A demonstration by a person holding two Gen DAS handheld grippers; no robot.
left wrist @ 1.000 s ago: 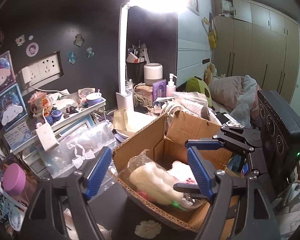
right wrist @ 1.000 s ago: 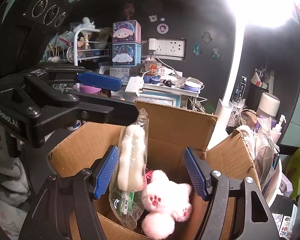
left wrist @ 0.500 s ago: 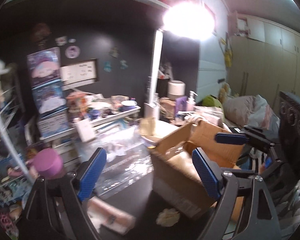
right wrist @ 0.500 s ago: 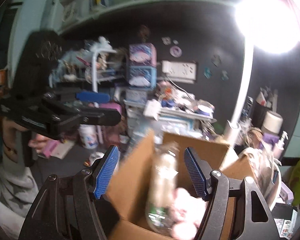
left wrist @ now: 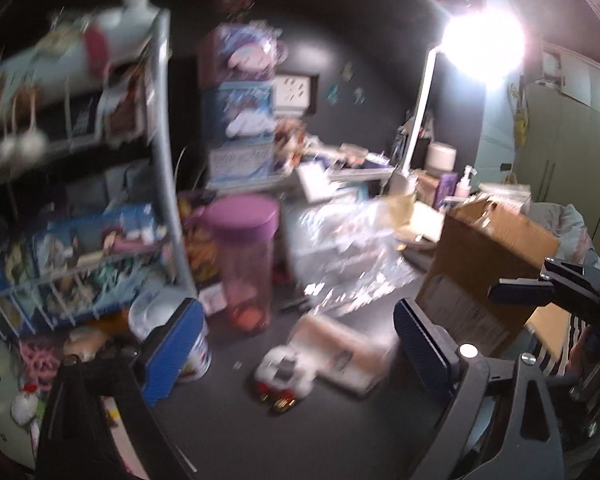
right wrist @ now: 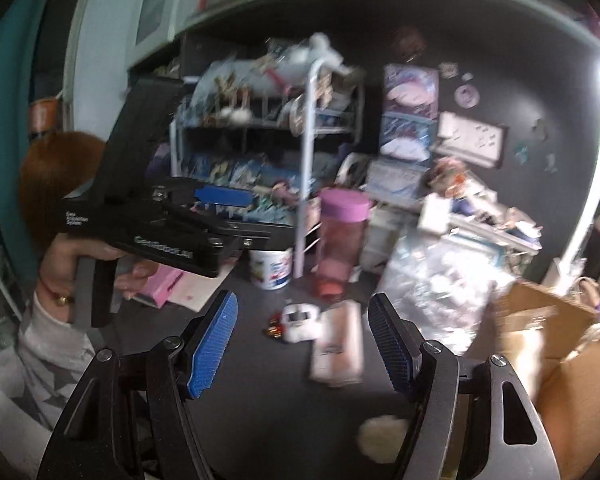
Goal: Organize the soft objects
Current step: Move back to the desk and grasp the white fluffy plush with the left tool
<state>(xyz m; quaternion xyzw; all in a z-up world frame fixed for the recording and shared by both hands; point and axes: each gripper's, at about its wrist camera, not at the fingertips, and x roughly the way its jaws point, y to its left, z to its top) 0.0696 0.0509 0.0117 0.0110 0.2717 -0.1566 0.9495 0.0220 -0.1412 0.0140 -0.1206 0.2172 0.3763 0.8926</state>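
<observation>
Both views are motion-blurred. A small white plush (left wrist: 285, 372) with red and gold bits lies on the dark desk, next to a pinkish flat packet (left wrist: 342, 354). Both also show in the right wrist view: the plush (right wrist: 298, 320) and the packet (right wrist: 337, 346). The cardboard box (left wrist: 480, 276) stands at the right; it shows in the right wrist view (right wrist: 548, 344) too. My left gripper (left wrist: 296, 354) is open and empty above the plush. My right gripper (right wrist: 302, 342) is open and empty, over the same spot. A small cream puff (right wrist: 382, 438) lies near the front.
A pink tumbler (left wrist: 244, 264) with a purple lid and a white tub (left wrist: 192, 350) stand by a wire rack (left wrist: 80, 200) at the left. Crinkled clear plastic bags (left wrist: 340, 248) lie behind. A bright desk lamp (left wrist: 482, 46) glares at upper right. The left handheld unit (right wrist: 172, 216) crosses the right view.
Both grippers have swung left, away from the box and towards the rack side of the desk. The plush and packet on the desk have come into view between the fingers.
</observation>
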